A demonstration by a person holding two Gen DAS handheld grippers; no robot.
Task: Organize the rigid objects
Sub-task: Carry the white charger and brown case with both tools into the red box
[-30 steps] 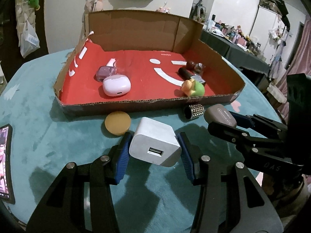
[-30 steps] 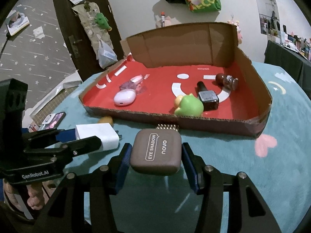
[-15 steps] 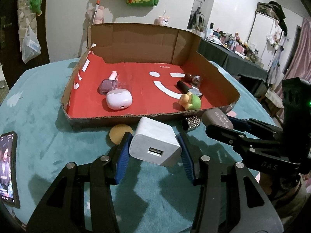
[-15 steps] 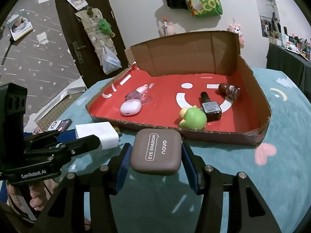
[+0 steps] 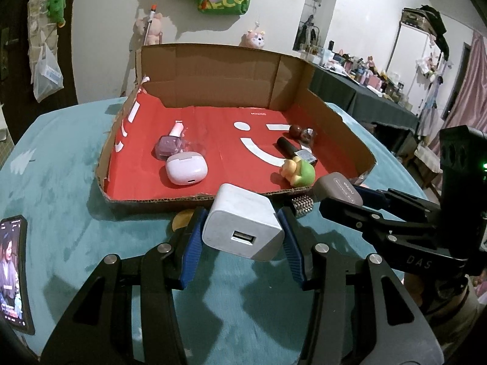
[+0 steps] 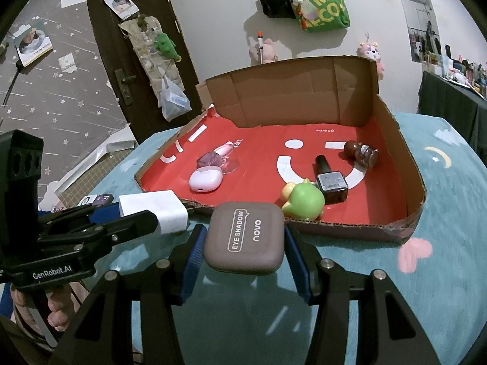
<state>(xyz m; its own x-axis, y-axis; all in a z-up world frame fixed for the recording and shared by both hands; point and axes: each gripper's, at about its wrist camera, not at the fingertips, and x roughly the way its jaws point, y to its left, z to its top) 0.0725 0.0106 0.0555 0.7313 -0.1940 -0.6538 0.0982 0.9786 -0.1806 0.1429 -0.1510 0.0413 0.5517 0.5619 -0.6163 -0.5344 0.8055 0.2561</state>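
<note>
My left gripper (image 5: 242,237) is shut on a white USB charger cube (image 5: 240,228) and holds it above the teal table, just before the front wall of the red-lined cardboard box (image 5: 170,202). My right gripper (image 6: 243,240) is shut on a brown eye shadow case (image 6: 245,237), also raised before the box's front wall (image 6: 350,228). The charger also shows in the right wrist view (image 6: 155,210), and the case in the left wrist view (image 5: 338,187). In the box lie a pink earbud case (image 5: 186,169), a purple bottle (image 5: 170,144), a green toy (image 5: 299,173), a dark nail polish bottle (image 6: 330,181) and a brown figure (image 6: 362,153).
A studded metal cylinder (image 5: 302,206) and an orange disc (image 5: 180,219) lie on the table before the box. A phone (image 5: 12,270) lies at the table's left edge. The tablecloth is teal with a pink heart (image 6: 415,252).
Both grippers have risen with their objects, so the box now sits lower in view and its floor shows more fully. Both holds are unchanged.
</note>
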